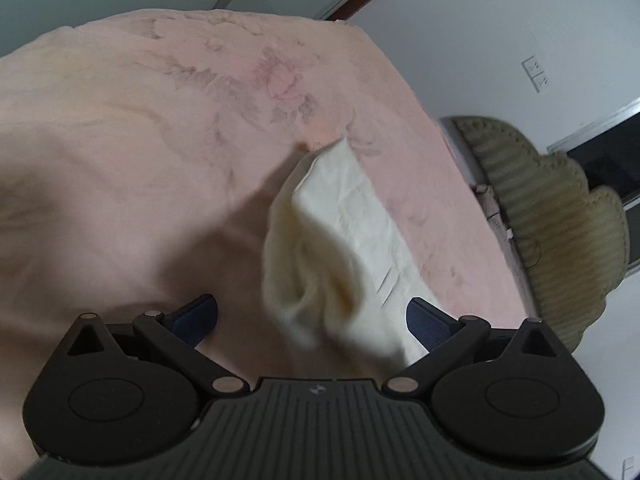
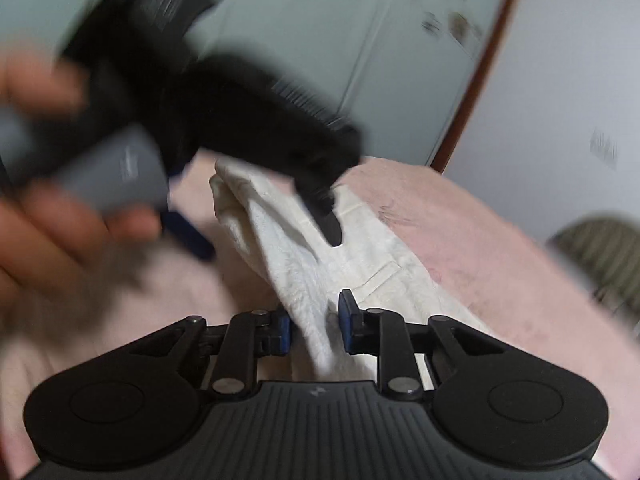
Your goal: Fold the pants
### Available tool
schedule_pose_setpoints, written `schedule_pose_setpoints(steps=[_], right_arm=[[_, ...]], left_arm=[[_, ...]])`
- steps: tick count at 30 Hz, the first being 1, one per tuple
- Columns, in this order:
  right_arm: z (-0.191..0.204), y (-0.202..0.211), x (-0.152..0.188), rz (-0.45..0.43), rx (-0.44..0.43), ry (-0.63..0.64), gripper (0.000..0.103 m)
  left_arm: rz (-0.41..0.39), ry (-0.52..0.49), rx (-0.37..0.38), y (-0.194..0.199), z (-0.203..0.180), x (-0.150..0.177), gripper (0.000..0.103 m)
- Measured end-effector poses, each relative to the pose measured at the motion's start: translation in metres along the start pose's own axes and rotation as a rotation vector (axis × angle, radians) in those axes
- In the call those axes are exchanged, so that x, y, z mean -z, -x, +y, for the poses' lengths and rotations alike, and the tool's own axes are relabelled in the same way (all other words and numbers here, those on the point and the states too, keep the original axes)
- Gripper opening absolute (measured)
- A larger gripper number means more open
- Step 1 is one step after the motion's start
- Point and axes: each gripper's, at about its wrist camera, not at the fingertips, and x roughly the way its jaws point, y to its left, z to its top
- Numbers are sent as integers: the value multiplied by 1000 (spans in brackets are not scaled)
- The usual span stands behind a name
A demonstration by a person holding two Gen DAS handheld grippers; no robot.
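Left wrist: left gripper (image 1: 312,320) spread wide over cream pants (image 1: 352,248); right gripper (image 2: 314,320) clamps pants fold.

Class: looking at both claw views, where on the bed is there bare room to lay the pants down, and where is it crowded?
Free: the pink bedspread left of the cream pants, up to its far edge; also a narrower pink strip between the pants and the olive cushion. Crowded: around the pants, where the open left claw, the right claw and the hand meet.

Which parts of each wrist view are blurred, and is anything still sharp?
Left wrist view: the near bunched end of the pants is smeared, its far part and the blanket sharper. Right wrist view: the left gripper and hand are heavily smeared; the right gripper is crisp.
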Motion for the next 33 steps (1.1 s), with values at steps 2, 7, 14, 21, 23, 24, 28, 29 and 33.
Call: schedule_pose_setpoints(steps=[2,7,14,21,23,24,28,29,33], right_arm=[[-16,5,-3,66,-148,-69,23],[-72,41,0,-53,-435,-268,23],[-95,-38,32,187,-141,-395,23],[-103,-15,10,65,-118,-421,24],[-106,-9,9,43,-96,-411,24],[-109,-5,9,33,-91,-413,24],[-119,9,3,-5,-88,-433,24],[-122,14,3,-16,-86,-437,24],[-136,43,4,-92,-87,-443,24]], left_arm=[[-1,1,10,-7,-3,-4,101],[-31,27,9,-10,-5,-6,95],[-83,-178,-210,-11,-39,4,46],[-245,-376,-224,29,-87,32,13],[-294,-449,-203,39,-111,48,13],[-309,-478,-191,43,-122,55,13],[-310,-554,-104,50,-163,83,13],[-300,-572,-80,50,-173,91,13],[-287,-637,-22,45,-209,126,14]])
